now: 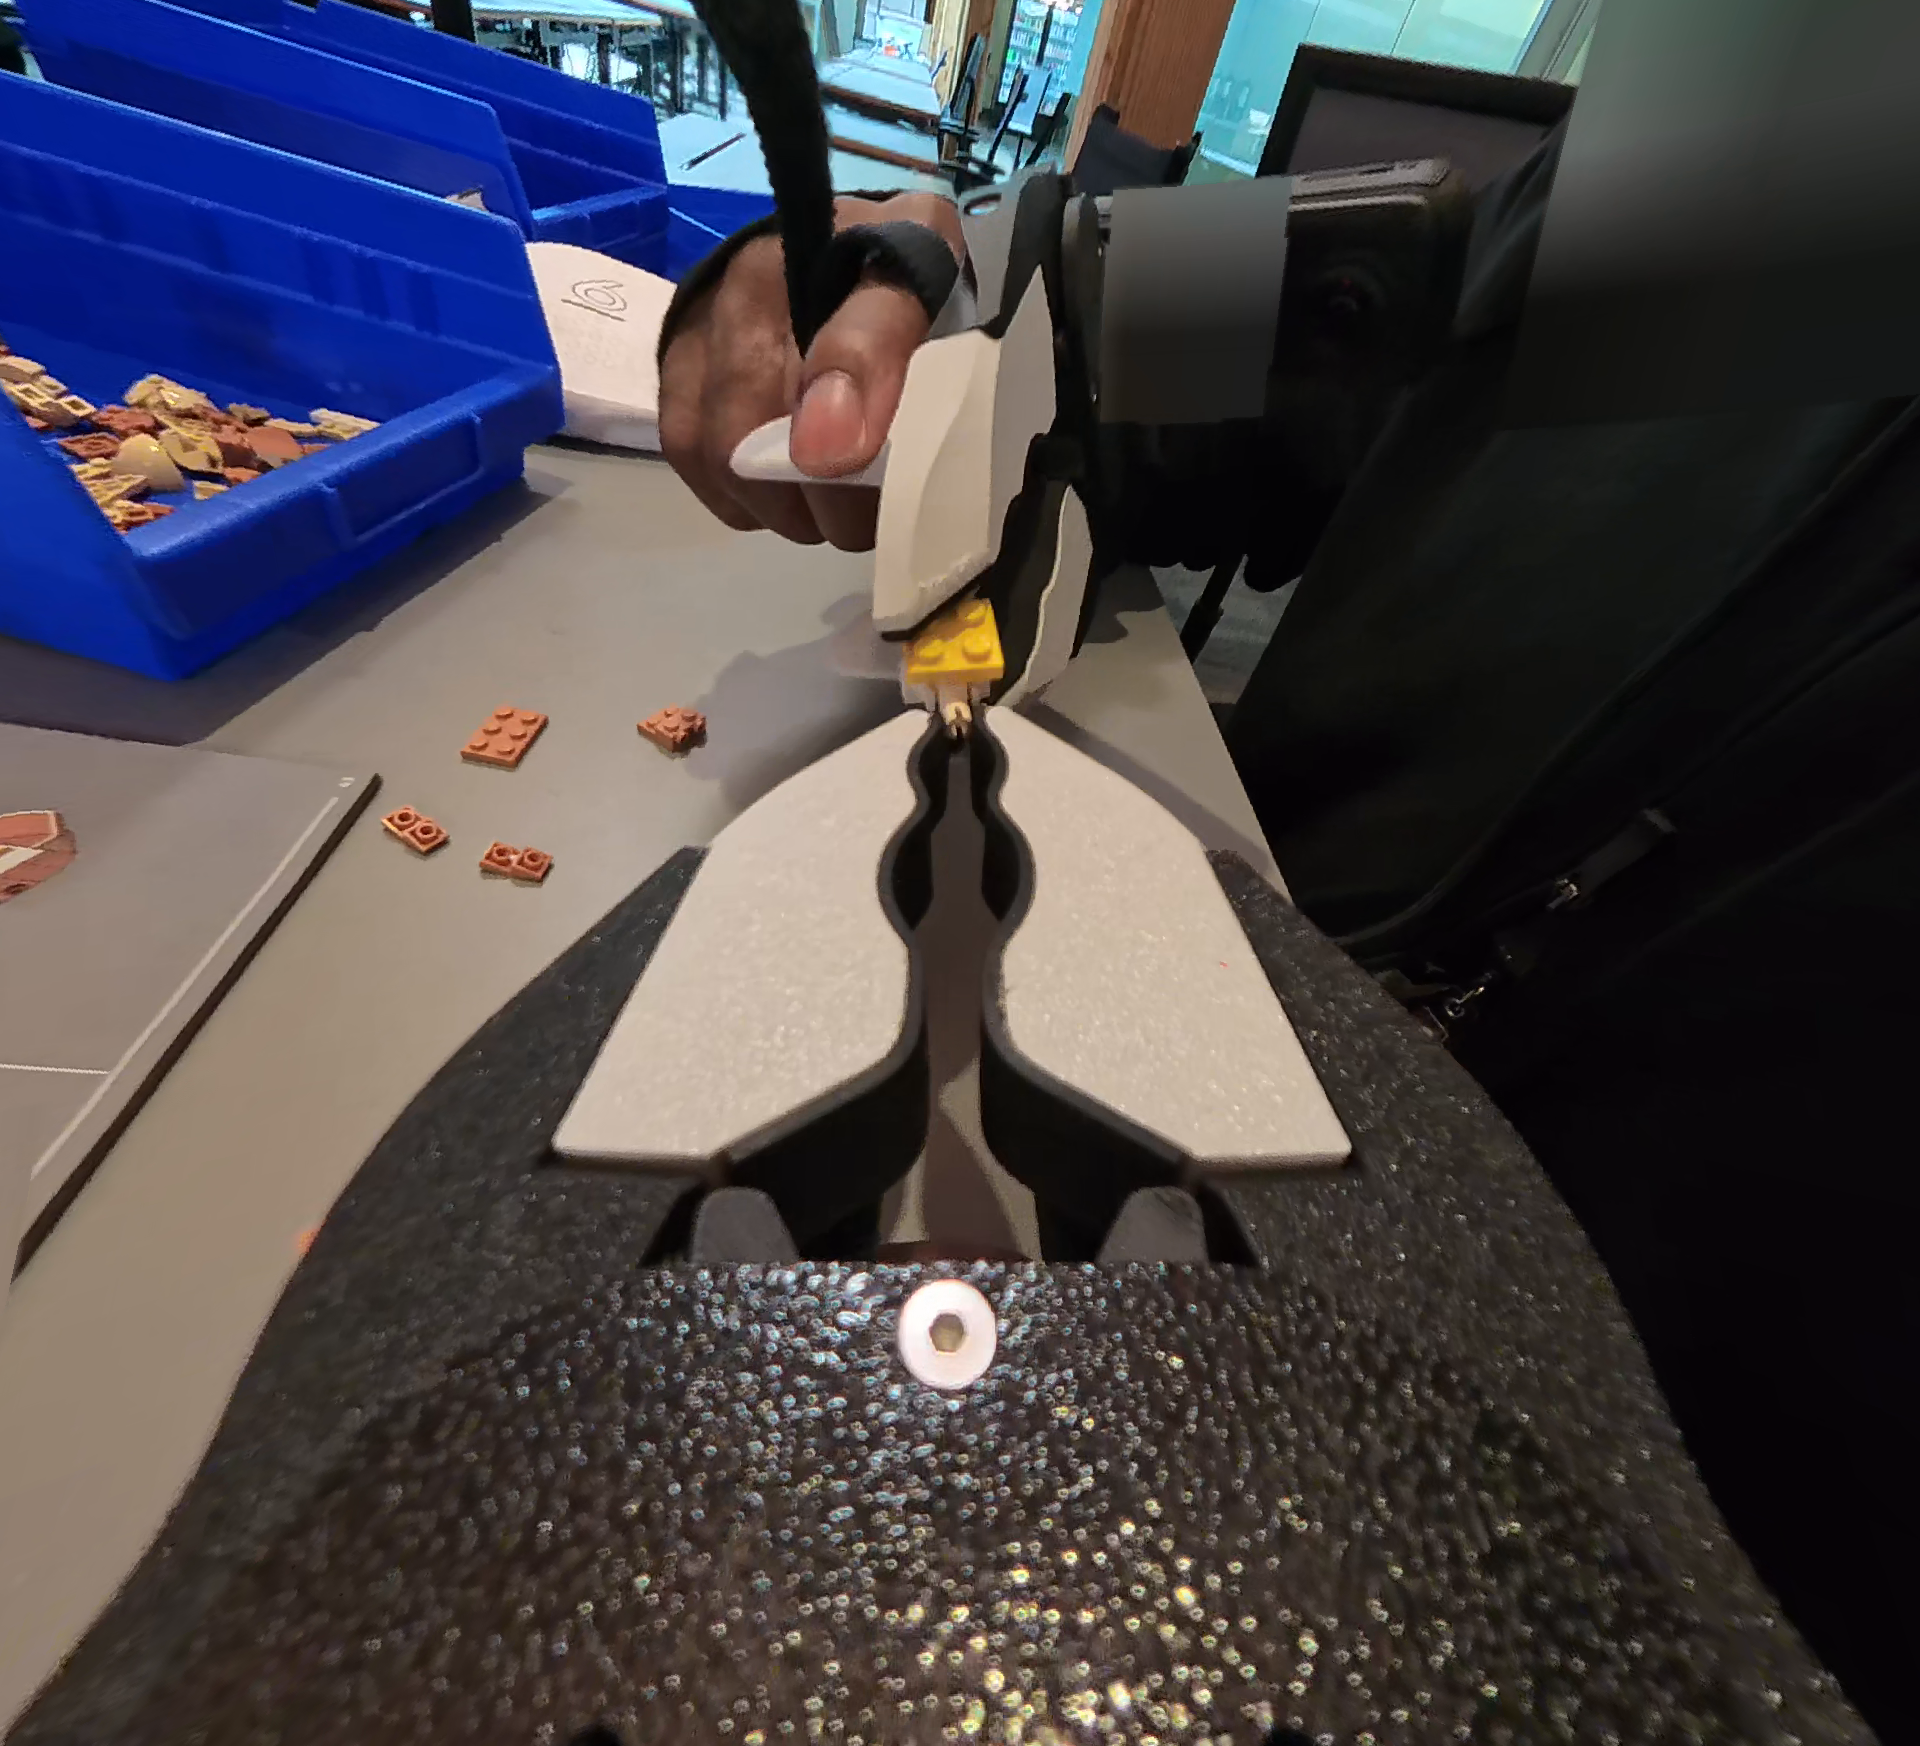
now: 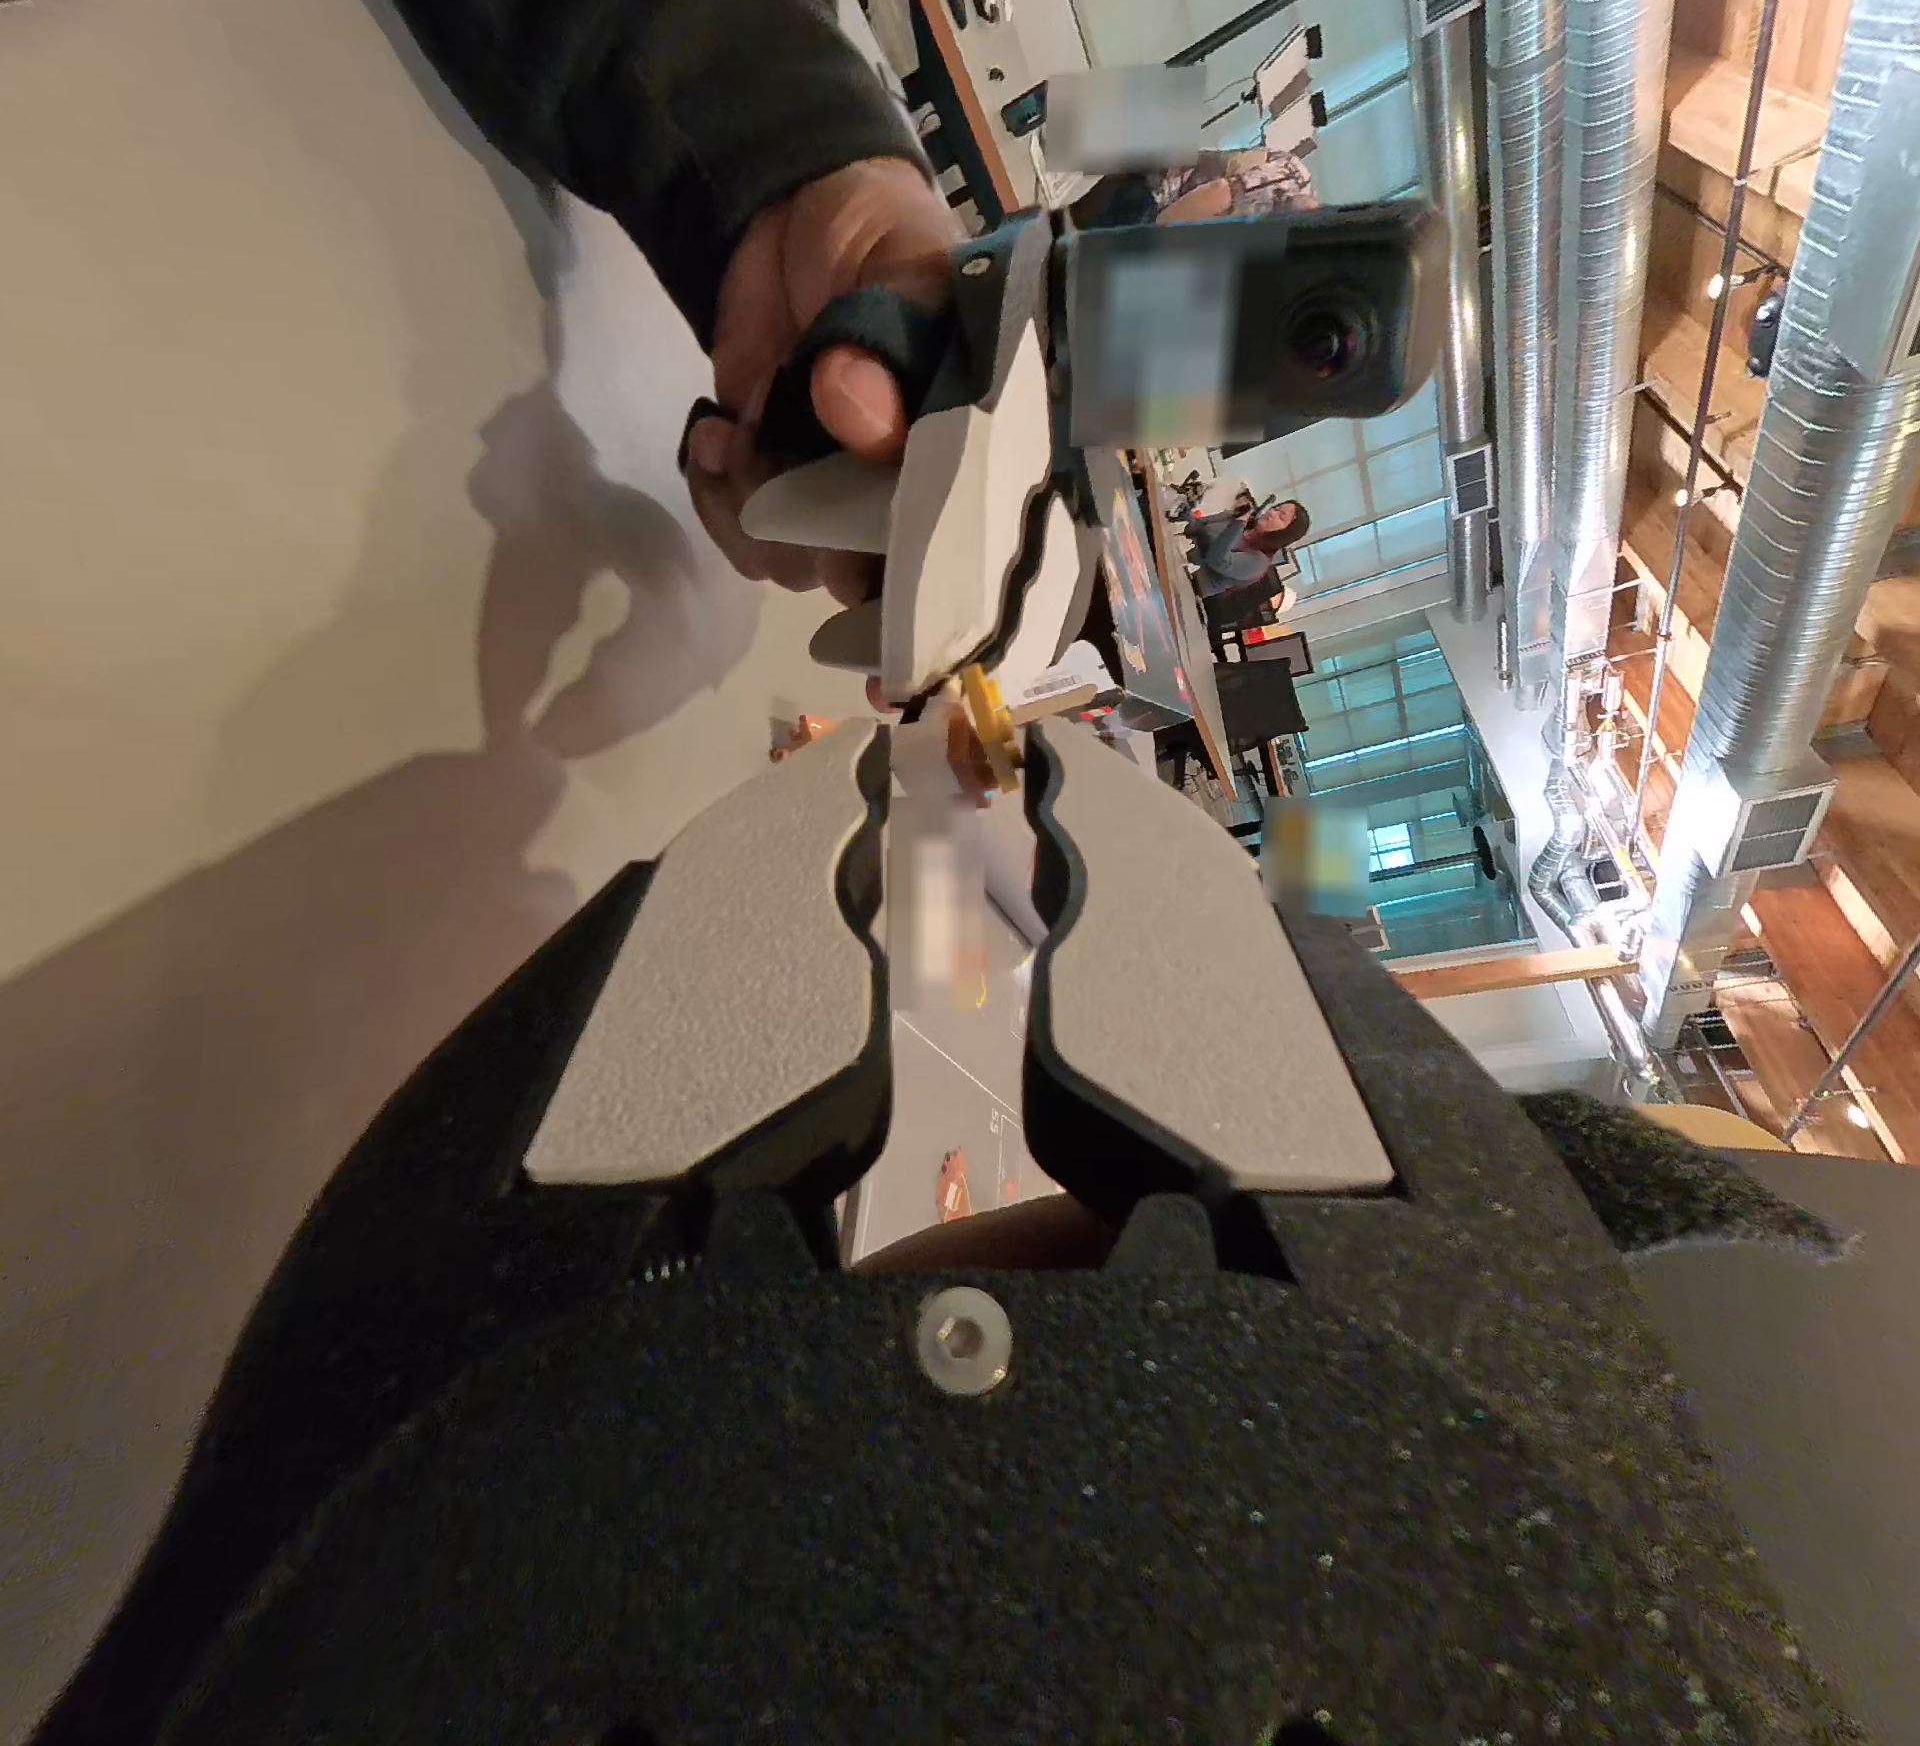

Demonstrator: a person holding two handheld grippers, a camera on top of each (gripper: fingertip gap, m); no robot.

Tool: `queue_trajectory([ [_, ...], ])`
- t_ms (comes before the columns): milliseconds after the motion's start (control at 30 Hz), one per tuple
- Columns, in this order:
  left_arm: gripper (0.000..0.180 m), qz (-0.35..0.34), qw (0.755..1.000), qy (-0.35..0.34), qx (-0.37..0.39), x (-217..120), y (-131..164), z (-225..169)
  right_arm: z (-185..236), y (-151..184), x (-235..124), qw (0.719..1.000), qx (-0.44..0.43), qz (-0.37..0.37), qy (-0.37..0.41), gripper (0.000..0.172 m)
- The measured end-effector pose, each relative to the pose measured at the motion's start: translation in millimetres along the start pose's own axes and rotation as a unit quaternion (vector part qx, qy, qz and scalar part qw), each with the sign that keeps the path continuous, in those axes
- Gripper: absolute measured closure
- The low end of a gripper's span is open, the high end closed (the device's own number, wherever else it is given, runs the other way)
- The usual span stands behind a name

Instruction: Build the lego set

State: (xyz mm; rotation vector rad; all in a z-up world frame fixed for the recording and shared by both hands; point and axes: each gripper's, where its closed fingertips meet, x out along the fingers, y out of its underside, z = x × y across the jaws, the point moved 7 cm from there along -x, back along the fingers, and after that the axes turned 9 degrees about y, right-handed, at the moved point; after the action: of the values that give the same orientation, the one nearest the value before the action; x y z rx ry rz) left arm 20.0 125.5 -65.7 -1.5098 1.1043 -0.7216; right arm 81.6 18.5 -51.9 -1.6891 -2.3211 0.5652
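**Left claw** point(image 1: 961, 722): textured grey fingers, tips drawn together and clamped on a small cream plastic peg-like piece point(image 1: 954, 714). The piece stands out just ahead of the tips, on the claw's centre line.

**Flat yellow square studded plastic plate** point(image 1: 956, 652): joined to the far end of the cream piece, directly ahead of the left claw's tips and just beyond them. Its studded face is tilted toward the left claw's camera.

**Right claw** point(image 2: 951, 740): held in a hand point(image 1: 769, 408) with a black fabric strap point(image 1: 748, 86). It comes down from ahead and above the left claw, tip to tip with it. Its fingers stand apart with the yellow plate between them. In its own view the plate is edge-on, running roughly along the fingers, close against the right-hand finger point(image 2: 1049, 792). Open space shows between the plate and the left-hand finger. One flat face is turned to each finger, and neither is plainly pressed. A blurred brownish patch beside the plate cannot be made out.

**Nearer claw:** the left, which alone carries the pair.

**Surroundings, left of the left claw:**
- grey table point(image 1: 623, 574)
- four reddish-brown studded plates, two larger point(image 1: 504, 737) point(image 1: 672, 728) and two narrow point(image 1: 416, 829) point(image 1: 515, 860)
- grey printed booklet point(image 1: 156, 917)
- blue plastic bins point(image 1: 312, 491), the nearest holding tan and brown pieces point(image 1: 156, 439)
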Motion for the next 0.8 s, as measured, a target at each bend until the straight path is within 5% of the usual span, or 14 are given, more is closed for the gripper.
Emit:
queue_trajectory([
  [800,0.177,-0.017,0.999,0.045,-0.017,-1.4,-1.0,-0.9,0.1,-3.4,-1.2,1.000,-0.018,-0.005,0.011,0.150],
])
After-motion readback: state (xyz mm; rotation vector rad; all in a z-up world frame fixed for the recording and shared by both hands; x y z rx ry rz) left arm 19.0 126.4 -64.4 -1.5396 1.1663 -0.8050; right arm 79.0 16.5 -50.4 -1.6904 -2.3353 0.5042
